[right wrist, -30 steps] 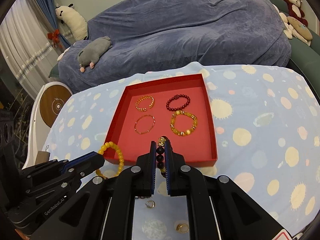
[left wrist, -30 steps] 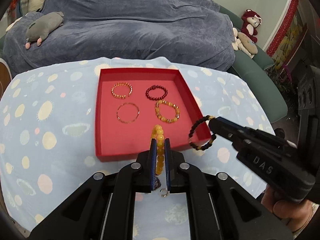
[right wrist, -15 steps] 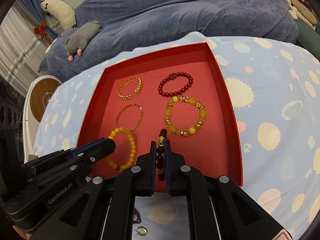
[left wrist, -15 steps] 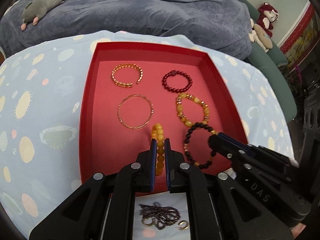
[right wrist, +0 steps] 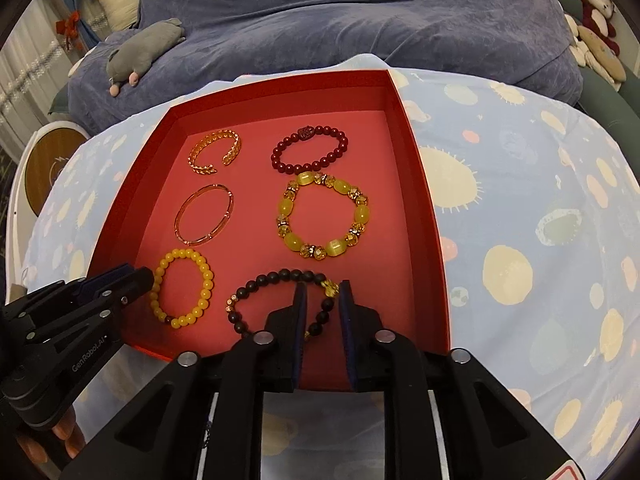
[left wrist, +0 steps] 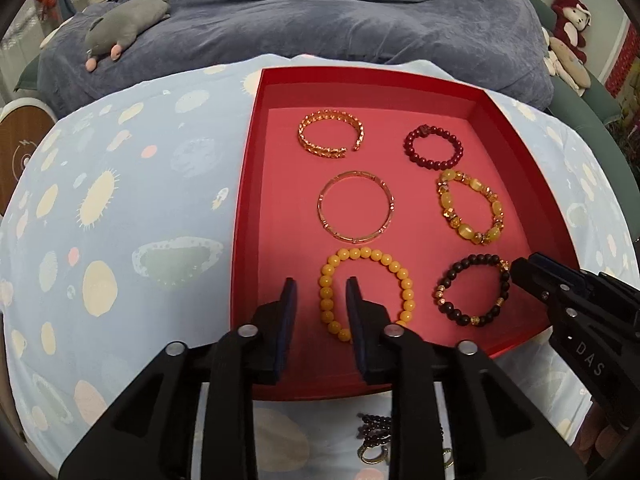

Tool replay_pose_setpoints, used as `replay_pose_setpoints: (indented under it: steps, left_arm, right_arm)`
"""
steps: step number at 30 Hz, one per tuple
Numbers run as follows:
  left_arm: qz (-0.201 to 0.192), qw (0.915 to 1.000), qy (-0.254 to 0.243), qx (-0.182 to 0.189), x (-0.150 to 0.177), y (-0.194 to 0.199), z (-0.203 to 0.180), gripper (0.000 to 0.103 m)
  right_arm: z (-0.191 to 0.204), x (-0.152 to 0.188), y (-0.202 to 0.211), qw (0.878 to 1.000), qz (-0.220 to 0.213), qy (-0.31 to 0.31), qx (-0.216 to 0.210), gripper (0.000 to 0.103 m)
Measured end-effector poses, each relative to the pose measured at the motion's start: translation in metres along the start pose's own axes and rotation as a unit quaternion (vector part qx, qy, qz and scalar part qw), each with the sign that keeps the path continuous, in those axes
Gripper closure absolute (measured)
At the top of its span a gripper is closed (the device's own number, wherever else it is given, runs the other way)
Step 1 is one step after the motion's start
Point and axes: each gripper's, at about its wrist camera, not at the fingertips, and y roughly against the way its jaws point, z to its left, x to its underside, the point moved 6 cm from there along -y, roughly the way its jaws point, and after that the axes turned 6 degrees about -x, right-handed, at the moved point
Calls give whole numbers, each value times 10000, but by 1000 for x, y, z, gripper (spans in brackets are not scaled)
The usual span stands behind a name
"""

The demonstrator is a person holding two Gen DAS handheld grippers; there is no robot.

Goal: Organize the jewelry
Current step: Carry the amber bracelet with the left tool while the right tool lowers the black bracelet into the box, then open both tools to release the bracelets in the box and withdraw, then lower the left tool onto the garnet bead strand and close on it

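A red tray [left wrist: 246, 200] on the spotted cloth holds several bracelets. The yellow bead bracelet [left wrist: 360, 254] lies flat at the tray's near left. My left gripper [left wrist: 320, 292] straddles its left side; the jaws are opening and the pads stand clear of the beads. The black bead bracelet [right wrist: 280, 276] lies at the near right. My right gripper [right wrist: 323, 300] straddles its right side, jaws also opening, pads off it. Further back lie a gold cuff [left wrist: 330, 138], a dark red bracelet [left wrist: 434, 148], a thin bangle [left wrist: 356, 206] and a yellow crystal bracelet [left wrist: 470, 208].
Loose rings and a dark bead string [left wrist: 374, 436] lie on the cloth in front of the tray, under my left gripper. A blue covered sofa with a grey plush [left wrist: 128, 20] stands behind the table. A round wooden-topped item [left wrist: 20, 152] sits at the left.
Both grippers came down over the tray's near end with their bracelets. The bracelets now lie flat on the tray floor and both pairs of jaws have parted.
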Motion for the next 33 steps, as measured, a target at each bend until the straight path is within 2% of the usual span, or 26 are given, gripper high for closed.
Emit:
replay_pose_setpoints:
  steps: [1, 4, 16, 24, 33]
  left_arm:
    - [-55, 10000, -36, -51, 0, 3, 0, 67]
    - [-96, 9998, -161, -82, 1, 8, -4, 67]
    - [-243, 9997, -76, -61, 12, 39, -1, 67]
    - [-275, 9996, -87, -35, 40, 63, -2, 67]
    - [-48, 10000, -24, 40, 89, 70, 0, 67]
  right_arm:
    - [0, -1, 3, 10000, -46, -4, -8, 74]
    - [2, -1, 9, 9999, -113, -3, -29, 71]
    - [6, 19, 46, 9996, -253, -79, -118, 71]
    - [0, 58, 65, 9997, -169, -151, -54, 71]
    - [-1, 111, 75, 9998, 45, -208, -39, 71]
